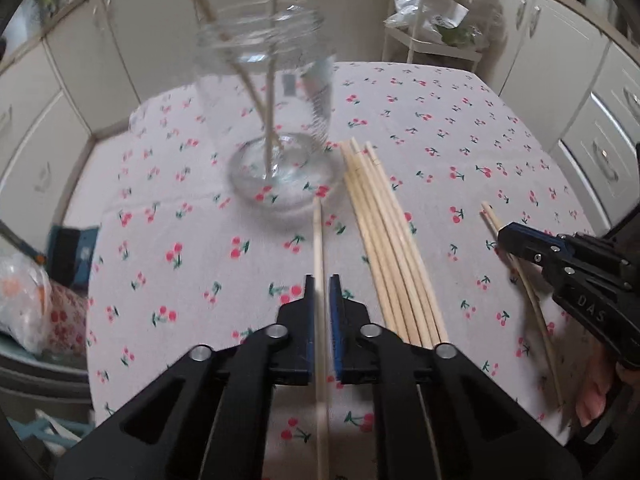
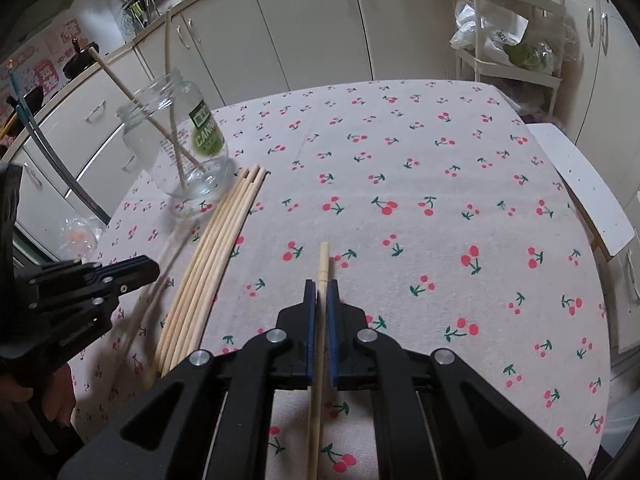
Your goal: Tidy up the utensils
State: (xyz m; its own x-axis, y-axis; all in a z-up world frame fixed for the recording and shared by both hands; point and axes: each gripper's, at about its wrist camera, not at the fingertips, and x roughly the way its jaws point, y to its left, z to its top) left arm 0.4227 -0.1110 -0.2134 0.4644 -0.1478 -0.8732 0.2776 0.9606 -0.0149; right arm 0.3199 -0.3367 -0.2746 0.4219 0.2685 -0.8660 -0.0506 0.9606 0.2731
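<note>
A clear glass jar (image 1: 272, 120) (image 2: 180, 148) with a green label stands on the cherry-print tablecloth (image 1: 440, 128) (image 2: 400, 160), two wooden sticks leaning inside it. Several more sticks (image 1: 384, 248) (image 2: 208, 264) lie bundled beside it. My left gripper (image 1: 322, 284) (image 2: 150, 268) has one stick (image 1: 319, 240) between its jaws, its tip close to the jar's base. That stick lies against the left pad, with a thin gap at the right pad. To the right of the bundle, my right gripper (image 2: 321, 284) (image 1: 502, 236) is shut on another stick (image 2: 323, 264) (image 1: 532, 296).
A white shelf cart (image 1: 436, 20) (image 2: 512, 48) with bags stands past the table's far edge, in front of pale cabinets. A white chair (image 2: 580, 192) sits at the right edge. A plastic bag (image 1: 20, 300) and a dark blue object (image 1: 72, 256) lie off the left edge.
</note>
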